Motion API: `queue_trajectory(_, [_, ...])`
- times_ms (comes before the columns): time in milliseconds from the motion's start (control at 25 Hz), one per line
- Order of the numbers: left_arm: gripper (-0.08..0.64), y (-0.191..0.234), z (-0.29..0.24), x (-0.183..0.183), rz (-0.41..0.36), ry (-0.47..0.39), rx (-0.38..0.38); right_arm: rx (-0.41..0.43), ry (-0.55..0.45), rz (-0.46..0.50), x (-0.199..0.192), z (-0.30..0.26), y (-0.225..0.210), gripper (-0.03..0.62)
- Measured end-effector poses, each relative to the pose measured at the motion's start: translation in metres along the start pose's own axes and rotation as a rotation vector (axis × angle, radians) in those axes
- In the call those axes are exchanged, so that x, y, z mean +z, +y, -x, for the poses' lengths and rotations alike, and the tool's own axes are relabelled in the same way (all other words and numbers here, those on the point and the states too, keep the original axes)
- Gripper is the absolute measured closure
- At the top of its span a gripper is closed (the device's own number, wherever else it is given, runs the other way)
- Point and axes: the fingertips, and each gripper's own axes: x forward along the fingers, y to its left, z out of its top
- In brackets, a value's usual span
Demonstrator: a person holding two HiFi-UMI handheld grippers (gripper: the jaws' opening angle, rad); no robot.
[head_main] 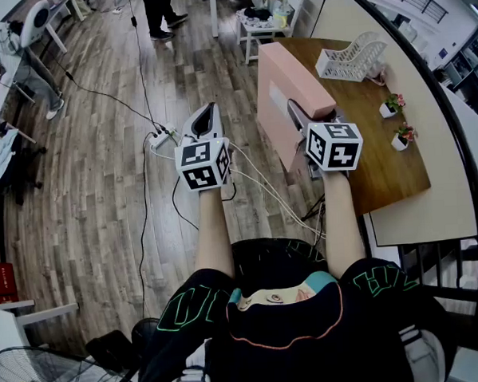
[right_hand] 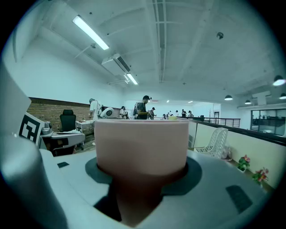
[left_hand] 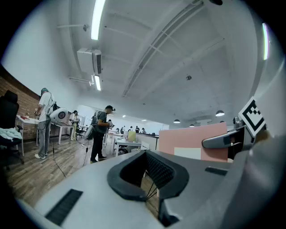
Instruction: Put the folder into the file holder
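Note:
A thick pink folder (head_main: 285,84) stands upright over the near left corner of the brown table (head_main: 381,159). My right gripper (head_main: 301,121) is shut on its near edge, and in the right gripper view the folder's spine (right_hand: 142,145) fills the gap between the wide-set jaws. The white wire file holder (head_main: 350,58) sits at the table's far end; the same file holder (right_hand: 217,143) shows to the right of the folder. My left gripper (head_main: 206,116) hangs over the floor left of the folder, shut with nothing in it (left_hand: 147,154). From there the folder (left_hand: 192,141) is seen at the right.
Two small potted plants (head_main: 394,106) stand along the table's right edge. A power strip (head_main: 163,138) and cables lie on the wooden floor under my left gripper. A white side table (head_main: 270,21) stands beyond the table. People stand farther back in the room.

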Motion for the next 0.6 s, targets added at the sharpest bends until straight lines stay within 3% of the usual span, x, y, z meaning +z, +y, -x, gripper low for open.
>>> queue_trajectory(600, [0.563, 0.037, 0.010, -0.007, 0.044, 0.012, 0.031, 0.015, 0.033, -0.040, -0.007, -0.015, 0.025, 0.318])
